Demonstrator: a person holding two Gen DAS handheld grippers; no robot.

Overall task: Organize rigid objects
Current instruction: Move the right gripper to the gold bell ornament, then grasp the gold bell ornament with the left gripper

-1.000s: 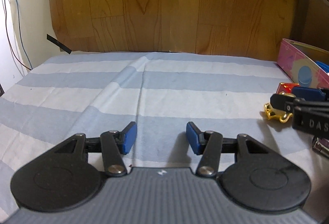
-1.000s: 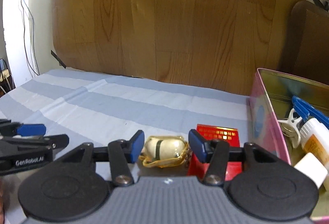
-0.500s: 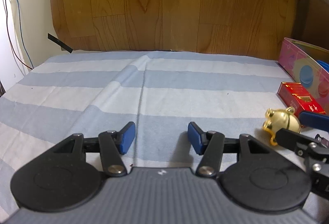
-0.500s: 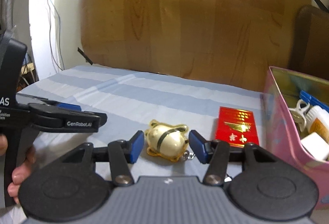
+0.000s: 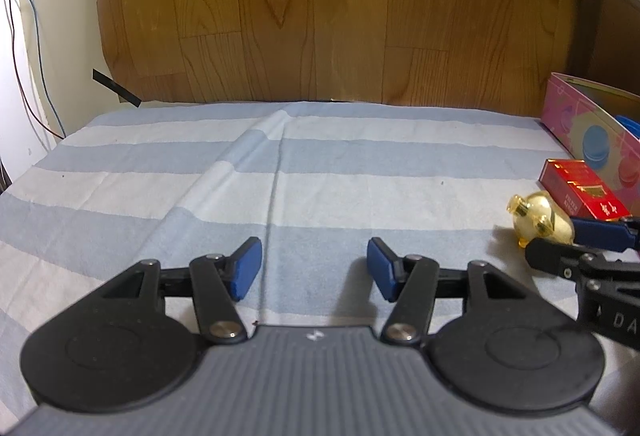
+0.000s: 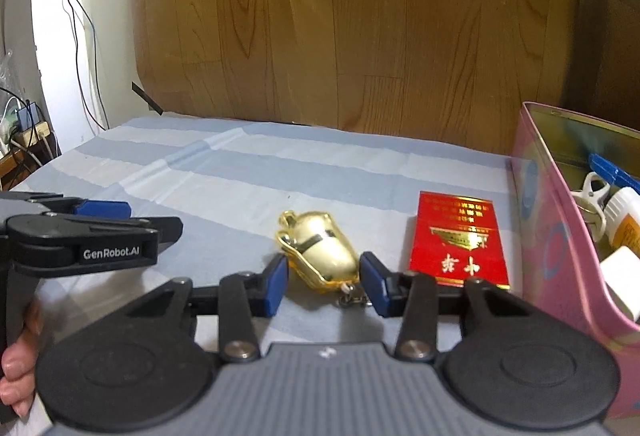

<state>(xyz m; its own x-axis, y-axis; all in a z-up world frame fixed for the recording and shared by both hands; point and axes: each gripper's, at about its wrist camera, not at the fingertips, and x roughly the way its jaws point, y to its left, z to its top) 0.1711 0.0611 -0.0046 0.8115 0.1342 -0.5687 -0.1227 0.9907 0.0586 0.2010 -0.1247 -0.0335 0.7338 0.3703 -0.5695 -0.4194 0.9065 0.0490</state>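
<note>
Here, the shiny golden pig-shaped trinket (image 6: 326, 252) is straddled by the right tongs (image 6: 323, 286), spread wide, untouched; the left tongs (image 5: 314, 268) are held wide over the striped cloth (image 5: 320, 172).

A blue-and-white striped cloth (image 6: 248, 172) with a raised fold covers the surface, and on it lie a gold pig trinket (image 6: 326, 252), a red packet (image 6: 460, 240) just beside it, and a pink tin (image 6: 560, 236) at the right edge.

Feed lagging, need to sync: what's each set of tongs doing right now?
Left tongs: open, holding nothing, over the striped cloth.
Right tongs: open, straddling the gold pig charm, not clamped.
</note>
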